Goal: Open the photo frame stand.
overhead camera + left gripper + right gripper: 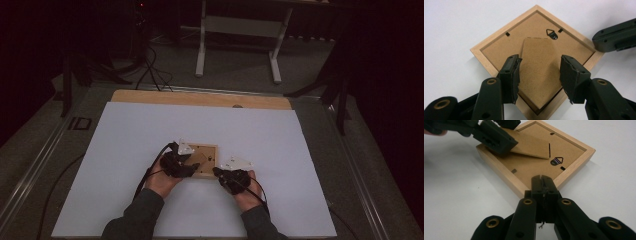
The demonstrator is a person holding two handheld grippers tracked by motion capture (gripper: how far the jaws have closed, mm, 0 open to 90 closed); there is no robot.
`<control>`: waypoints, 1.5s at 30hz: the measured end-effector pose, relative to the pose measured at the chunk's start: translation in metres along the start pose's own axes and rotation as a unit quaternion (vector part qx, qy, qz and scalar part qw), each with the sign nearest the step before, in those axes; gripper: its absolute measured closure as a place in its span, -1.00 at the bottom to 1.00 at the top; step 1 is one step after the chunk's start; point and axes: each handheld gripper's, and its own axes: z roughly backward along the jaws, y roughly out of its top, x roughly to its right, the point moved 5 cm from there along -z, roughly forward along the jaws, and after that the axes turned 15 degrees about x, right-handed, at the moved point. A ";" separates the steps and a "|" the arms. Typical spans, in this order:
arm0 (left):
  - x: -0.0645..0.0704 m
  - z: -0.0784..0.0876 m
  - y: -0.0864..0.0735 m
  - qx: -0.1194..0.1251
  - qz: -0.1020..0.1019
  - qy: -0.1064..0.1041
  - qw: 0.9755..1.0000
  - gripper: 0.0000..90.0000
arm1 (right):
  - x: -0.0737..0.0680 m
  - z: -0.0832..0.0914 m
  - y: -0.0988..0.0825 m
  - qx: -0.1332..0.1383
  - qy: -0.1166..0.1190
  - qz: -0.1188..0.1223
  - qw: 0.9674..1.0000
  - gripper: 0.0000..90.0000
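The frame (499, 45) lies face down mid-table, light, stiff and probably glazed (so fragile), best steadied by its wooden rim, where the closed, empty right gripper (543, 185) presses a corner while the half-open left gripper (540, 75) straddles the thin, bendable stand (537, 67).
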 end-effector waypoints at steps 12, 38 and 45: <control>-0.002 0.006 0.000 0.011 0.014 -0.002 1.000 0.06 | 0.000 0.000 0.000 0.000 0.000 0.001 1.000 0.98; -0.006 0.042 -0.018 -0.004 0.036 -0.017 0.999 0.99 | 0.000 0.000 0.000 0.000 0.000 0.000 1.000 0.98; -0.005 0.039 -0.024 -0.019 0.035 -0.015 0.999 0.99 | 0.000 0.000 0.000 0.000 0.000 0.000 1.000 0.98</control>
